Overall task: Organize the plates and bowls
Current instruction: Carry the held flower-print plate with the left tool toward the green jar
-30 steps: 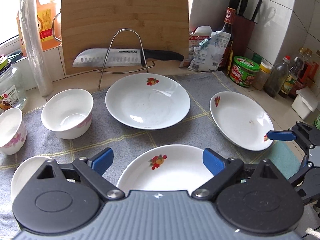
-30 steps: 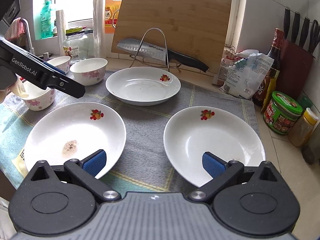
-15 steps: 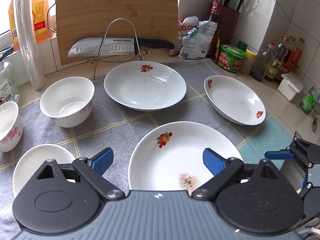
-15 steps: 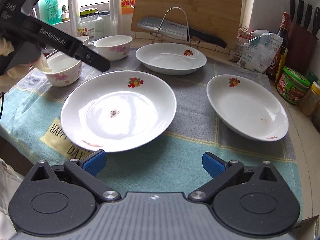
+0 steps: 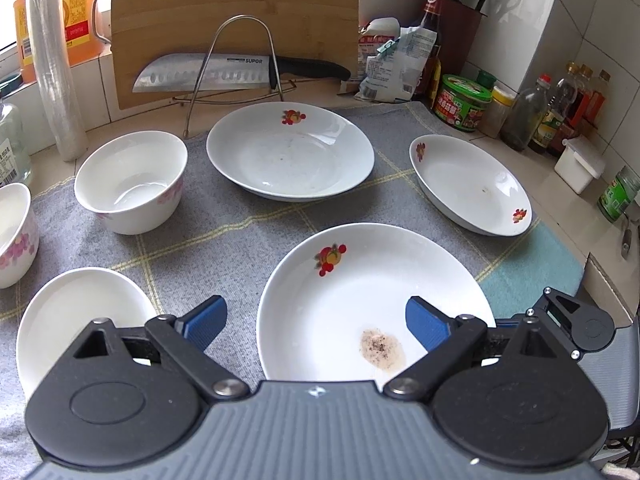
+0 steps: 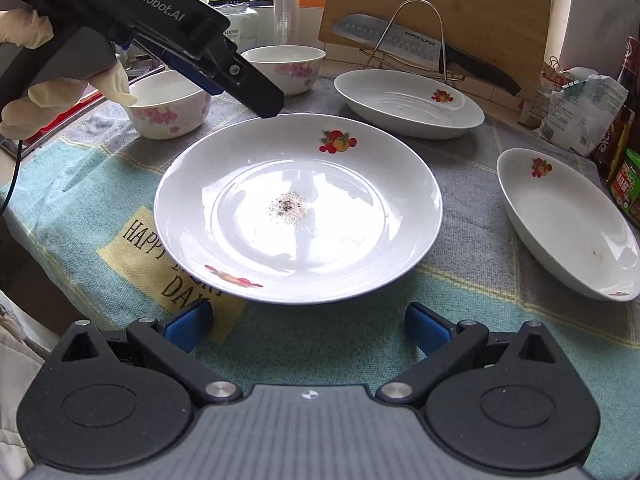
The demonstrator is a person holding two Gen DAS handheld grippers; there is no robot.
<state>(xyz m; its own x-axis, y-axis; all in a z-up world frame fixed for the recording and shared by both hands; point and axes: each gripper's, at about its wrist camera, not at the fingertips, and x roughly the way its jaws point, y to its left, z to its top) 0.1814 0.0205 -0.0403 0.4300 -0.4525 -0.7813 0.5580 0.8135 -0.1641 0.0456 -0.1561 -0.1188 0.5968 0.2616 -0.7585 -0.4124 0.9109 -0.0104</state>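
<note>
Although both grippers hover near it, the big plate (image 6: pixel 298 208) with the speckled residue lies flat and unheld at the front of the cloth (image 6: pixel 460 344). The right gripper (image 6: pixel 308 320) stands wide open just short of its near rim; the left gripper (image 5: pixel 316 318) is open above its left side. Nothing looks stacked yet: the far plate (image 5: pixel 290 152), right plate (image 5: pixel 470 184), small plate (image 5: pixel 80 312) and two bowls (image 5: pixel 130 180) sit apart, so the sorting seems barely begun

Both grippers, left gripper (image 5: pixel 316 318) and right gripper (image 6: pixel 308 324) (fingers spread), hold nothing.
</note>
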